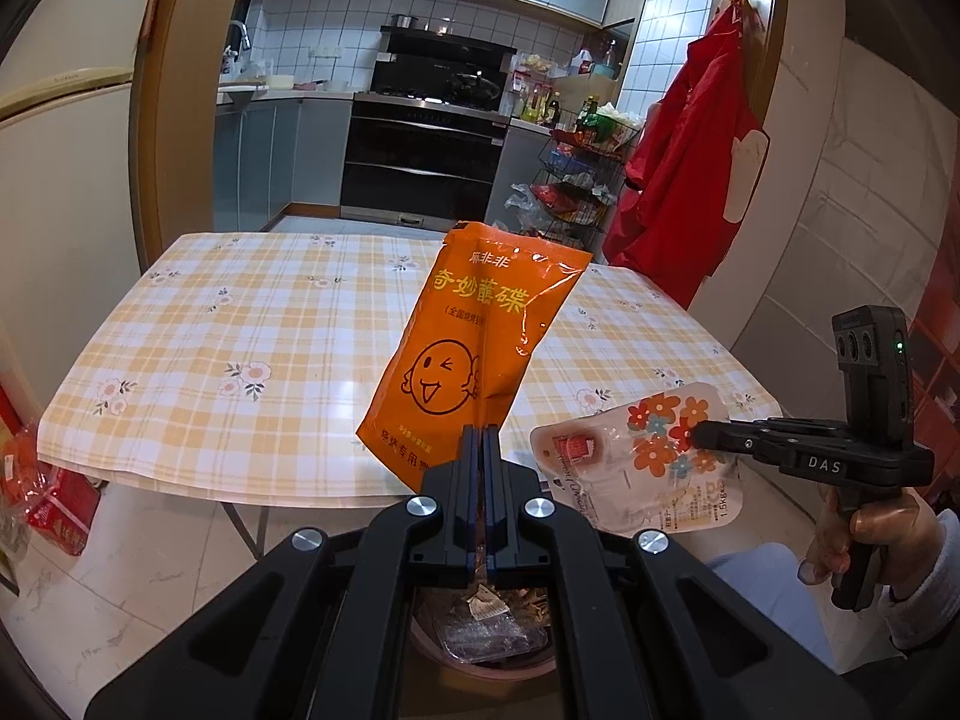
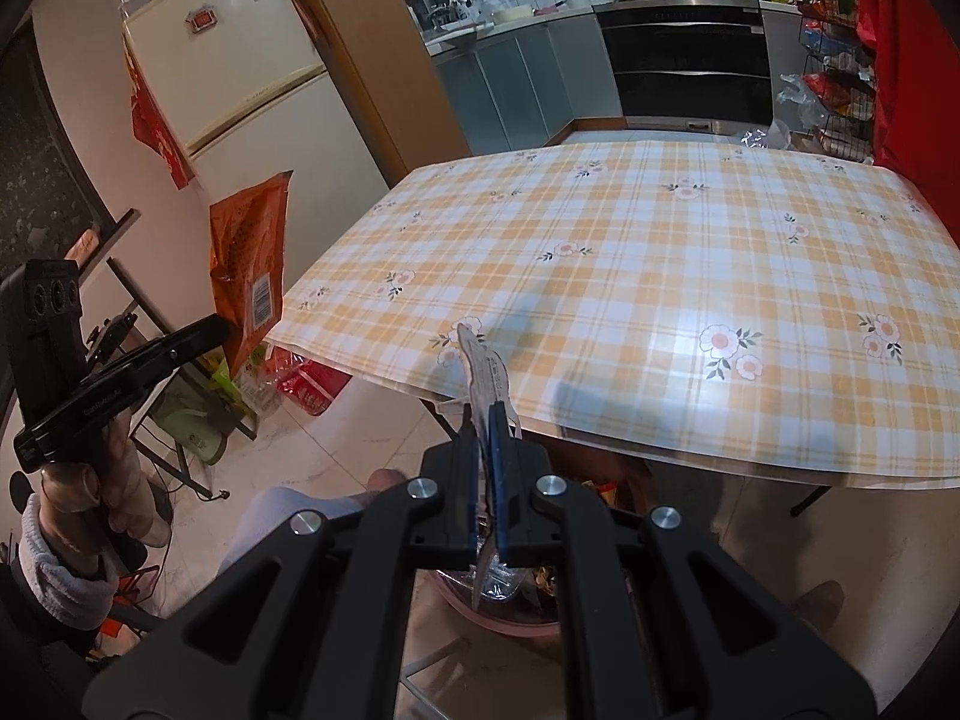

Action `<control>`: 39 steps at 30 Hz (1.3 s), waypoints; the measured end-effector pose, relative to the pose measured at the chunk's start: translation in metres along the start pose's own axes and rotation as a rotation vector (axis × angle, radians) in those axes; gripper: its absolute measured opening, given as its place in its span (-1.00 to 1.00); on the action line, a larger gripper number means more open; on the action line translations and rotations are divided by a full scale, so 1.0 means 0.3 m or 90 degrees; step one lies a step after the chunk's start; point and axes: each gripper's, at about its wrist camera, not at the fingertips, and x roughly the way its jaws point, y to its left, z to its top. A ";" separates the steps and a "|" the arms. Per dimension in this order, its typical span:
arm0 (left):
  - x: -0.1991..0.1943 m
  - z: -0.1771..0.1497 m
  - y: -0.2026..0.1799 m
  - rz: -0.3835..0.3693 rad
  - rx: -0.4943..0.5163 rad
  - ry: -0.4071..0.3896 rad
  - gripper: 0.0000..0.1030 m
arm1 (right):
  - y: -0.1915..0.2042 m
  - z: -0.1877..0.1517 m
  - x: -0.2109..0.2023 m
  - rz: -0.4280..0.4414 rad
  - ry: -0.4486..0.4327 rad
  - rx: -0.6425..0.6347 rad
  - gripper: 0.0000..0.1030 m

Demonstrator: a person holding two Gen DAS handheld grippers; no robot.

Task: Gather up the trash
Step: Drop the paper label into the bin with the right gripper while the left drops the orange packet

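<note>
- Over the bin [image 1: 480, 630], off the near edge of the desk [image 1: 240, 324], the left tool [image 1: 480, 450] is clamped on the bottom corner of one orange packet [image 1: 474, 348]: light, floppy, slick foil, best pinched at a flat edge.
- To the right, the right tool [image 1: 699, 433] is clamped on one flowered white pouch [image 1: 636, 462], equally limp; it hangs in the air.
- Count: two wrappers, one bin.
</note>
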 end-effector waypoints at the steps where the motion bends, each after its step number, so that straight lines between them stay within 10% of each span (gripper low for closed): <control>1: 0.002 -0.003 0.002 0.000 -0.001 0.001 -0.96 | 0.003 -0.003 0.008 0.007 0.004 0.000 -0.81; 3: 0.004 -0.010 0.007 0.001 -0.004 0.003 -0.96 | 0.013 -0.008 0.023 0.020 0.009 -0.003 -0.66; 10: 0.014 -0.019 0.009 -0.001 -0.003 0.010 -0.96 | 0.026 0.016 -0.018 -0.041 -0.058 -0.019 0.77; 31: 0.156 -0.098 -0.087 -0.094 -0.036 0.092 -0.93 | -0.138 0.047 -0.124 -0.132 -0.138 0.042 0.89; 32: 0.164 -0.097 -0.091 -0.103 -0.036 0.094 -0.89 | -0.142 0.049 -0.124 -0.132 -0.138 0.044 0.89; 35: 0.188 -0.090 -0.087 -0.106 -0.048 0.093 0.04 | -0.145 0.052 -0.128 -0.137 -0.140 0.047 0.89; 39: 0.181 -0.067 -0.058 -0.075 -0.062 0.075 0.17 | -0.151 0.047 -0.135 -0.155 -0.141 0.043 0.89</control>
